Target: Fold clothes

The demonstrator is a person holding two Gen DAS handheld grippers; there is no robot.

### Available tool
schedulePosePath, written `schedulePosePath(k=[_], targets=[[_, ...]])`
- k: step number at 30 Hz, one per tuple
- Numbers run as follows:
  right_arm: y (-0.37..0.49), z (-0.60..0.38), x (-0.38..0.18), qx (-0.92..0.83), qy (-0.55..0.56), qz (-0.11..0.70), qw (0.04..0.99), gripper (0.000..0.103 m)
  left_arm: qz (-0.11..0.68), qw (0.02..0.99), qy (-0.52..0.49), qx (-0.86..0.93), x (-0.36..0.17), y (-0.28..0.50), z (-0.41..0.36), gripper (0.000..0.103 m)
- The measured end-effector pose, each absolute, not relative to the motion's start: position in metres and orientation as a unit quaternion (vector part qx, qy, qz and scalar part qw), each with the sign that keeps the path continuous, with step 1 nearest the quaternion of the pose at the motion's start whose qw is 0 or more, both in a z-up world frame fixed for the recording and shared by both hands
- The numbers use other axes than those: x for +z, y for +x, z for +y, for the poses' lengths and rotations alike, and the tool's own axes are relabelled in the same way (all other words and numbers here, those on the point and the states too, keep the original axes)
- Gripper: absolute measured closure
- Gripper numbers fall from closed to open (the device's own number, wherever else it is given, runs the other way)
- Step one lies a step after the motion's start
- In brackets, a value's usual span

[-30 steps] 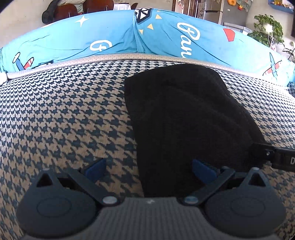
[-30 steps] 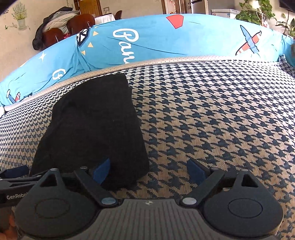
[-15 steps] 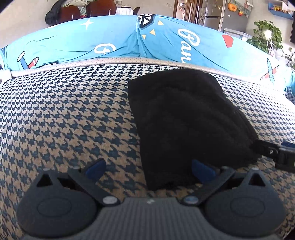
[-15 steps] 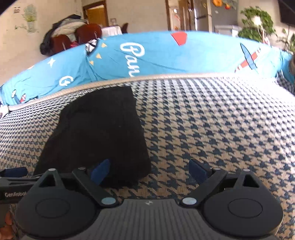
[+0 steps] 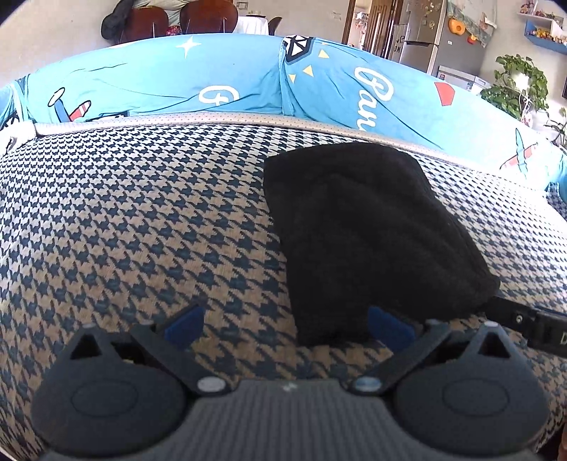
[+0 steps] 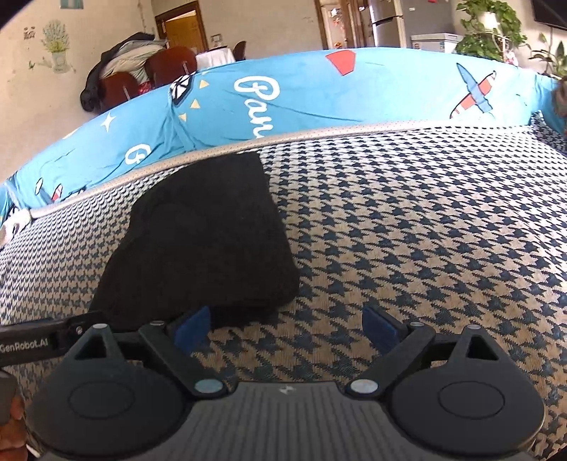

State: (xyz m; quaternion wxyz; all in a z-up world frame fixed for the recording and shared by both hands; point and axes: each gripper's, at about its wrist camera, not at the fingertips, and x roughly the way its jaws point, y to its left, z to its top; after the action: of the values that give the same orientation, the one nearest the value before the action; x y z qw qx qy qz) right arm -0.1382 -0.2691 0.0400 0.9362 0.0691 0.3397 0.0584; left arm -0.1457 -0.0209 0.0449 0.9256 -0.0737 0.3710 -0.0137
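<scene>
Black folded garment lies flat on the houndstooth cushion, just ahead of both grippers. Left gripper and right gripper hold their jaws wide apart, gripping nothing. One garment, two grippers, one blue printed cover behind.

Houndstooth cushion, blue printed bolster, potted plant.

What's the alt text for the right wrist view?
A folded black garment lies flat on a houndstooth cushion, just ahead and left of the open, empty right tongs. The left tongs poke in at the left edge, with blue printed bedding behind the cushion.
</scene>
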Motion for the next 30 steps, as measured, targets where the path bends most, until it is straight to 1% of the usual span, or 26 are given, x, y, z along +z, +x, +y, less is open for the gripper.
schedulePosePath(k=[8,16,22,30], targets=[[-0.132,-0.273,0.039,0.047,0.086,0.330,0.939,0.010,0.372,0.926,-0.068,-0.016,0.040,-0.143,-0.026,0.000],[-0.124,-0.267,0.035,0.046,0.077,0.332,0.939,0.010,0.380,0.923,-0.058,-0.012,0.032,-0.138,-0.033,0.000],[-0.124,-0.251,0.026,0.053,0.019,0.341,0.938,0.008,0.381,0.924,-0.032,-0.009,0.028,-0.141,-0.036,0.000],[-0.127,-0.240,0.021,0.056,-0.040,0.347,0.936,0.007,0.377,0.925,-0.040,-0.015,0.034,-0.147,-0.034,0.000]])
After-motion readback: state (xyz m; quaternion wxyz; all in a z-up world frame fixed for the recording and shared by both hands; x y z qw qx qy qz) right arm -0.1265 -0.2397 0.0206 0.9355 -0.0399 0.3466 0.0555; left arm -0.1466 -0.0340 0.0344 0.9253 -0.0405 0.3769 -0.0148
